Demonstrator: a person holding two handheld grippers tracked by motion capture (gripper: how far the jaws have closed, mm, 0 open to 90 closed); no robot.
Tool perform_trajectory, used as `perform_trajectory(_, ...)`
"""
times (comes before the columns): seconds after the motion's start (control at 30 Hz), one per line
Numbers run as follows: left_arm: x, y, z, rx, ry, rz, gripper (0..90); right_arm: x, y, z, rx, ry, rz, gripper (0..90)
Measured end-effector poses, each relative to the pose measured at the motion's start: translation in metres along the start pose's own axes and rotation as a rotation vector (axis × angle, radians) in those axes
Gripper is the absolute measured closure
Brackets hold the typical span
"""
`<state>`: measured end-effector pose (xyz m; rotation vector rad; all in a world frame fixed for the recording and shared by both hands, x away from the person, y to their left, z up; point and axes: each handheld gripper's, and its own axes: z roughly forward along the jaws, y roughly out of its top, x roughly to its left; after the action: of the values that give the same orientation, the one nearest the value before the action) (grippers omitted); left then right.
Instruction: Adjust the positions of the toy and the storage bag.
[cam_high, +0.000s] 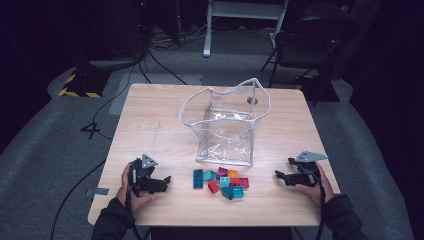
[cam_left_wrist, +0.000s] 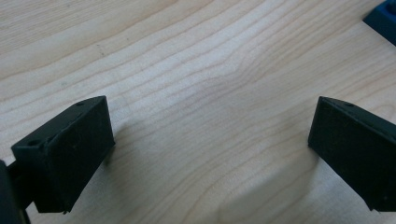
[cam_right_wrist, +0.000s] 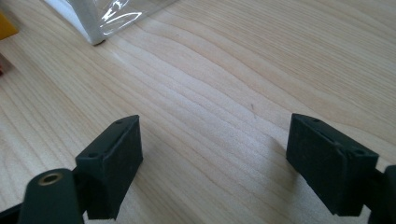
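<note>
Several toy bricks (cam_high: 222, 182), blue, teal, red, orange and magenta, lie in a loose heap near the table's front edge. Behind them stands a clear plastic bag (cam_high: 226, 125) with a white rim, open at the top. My left gripper (cam_high: 166, 181) rests on the table left of the heap, held by a hand, open (cam_left_wrist: 210, 144) over bare wood. A blue brick's corner (cam_left_wrist: 384, 18) shows at the upper right of the left gripper view. My right gripper (cam_high: 278, 176) rests right of the heap, open (cam_right_wrist: 215, 158) with nothing between its jaws. The bag's corner (cam_right_wrist: 98, 23) shows in the right gripper view.
The wooden table (cam_high: 150, 130) has bare wood to the left and right of the bag. An orange brick edge (cam_right_wrist: 6, 24) shows at the far left of the right gripper view. Cables, a chair (cam_high: 310, 40) and a white stand (cam_high: 240, 15) are on the floor beyond the table.
</note>
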<state>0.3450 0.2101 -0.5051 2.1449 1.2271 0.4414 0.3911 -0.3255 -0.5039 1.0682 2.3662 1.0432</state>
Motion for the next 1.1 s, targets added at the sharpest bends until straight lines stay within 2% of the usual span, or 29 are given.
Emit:
perform_trajectory(0.2,-0.004,-0.003,-0.002,0.0,-0.028,0.026,0.1,0.0,0.0,0.0,0.0,-0.001,0.0,18.6)
perform_trajectory(0.33,-0.008,-0.004,-0.004,0.009,-0.073,0.075,0.0,0.001,0.0,-0.001,0.005,-0.01,0.005,18.2)
perform_trajectory(0.5,-0.014,-0.002,-0.002,0.007,-0.079,0.092,0.0,0.005,0.003,-0.002,0.005,-0.025,-0.003,20.5)
perform_trajectory(0.53,-0.016,-0.001,-0.001,0.01,-0.08,0.097,0.0,0.009,0.006,-0.003,-0.009,-0.001,-0.005,20.7)
perform_trajectory(0.7,-0.027,0.005,0.004,0.011,-0.097,0.104,0.0,0.026,0.016,-0.007,-0.046,0.038,-0.053,21.1)
perform_trajectory(0.73,-0.032,0.009,0.007,0.01,-0.1,0.121,0.0,0.029,0.017,-0.008,-0.053,0.048,-0.061,21.1)
perform_trajectory(0.87,-0.039,0.011,0.01,0.01,-0.117,0.119,0.0,0.04,0.022,-0.011,-0.073,0.071,-0.089,21.5)
perform_trajectory(0.97,-0.046,0.014,0.013,0.011,-0.13,0.145,0.0,0.056,0.028,-0.012,-0.09,0.111,-0.139,21.7)
perform_trajectory(1.0,-0.046,0.014,0.013,0.011,-0.13,0.145,0.0,0.056,0.028,-0.012,-0.09,0.111,-0.139,21.7)
perform_trajectory(1.07,-0.05,0.016,0.014,0.012,-0.135,0.152,0.1,0.066,0.032,-0.011,-0.096,0.127,-0.168,22.1)
perform_trajectory(1.1,-0.052,0.016,0.015,0.012,-0.141,0.149,0.0,0.069,0.034,-0.01,-0.098,0.12,-0.178,22.3)
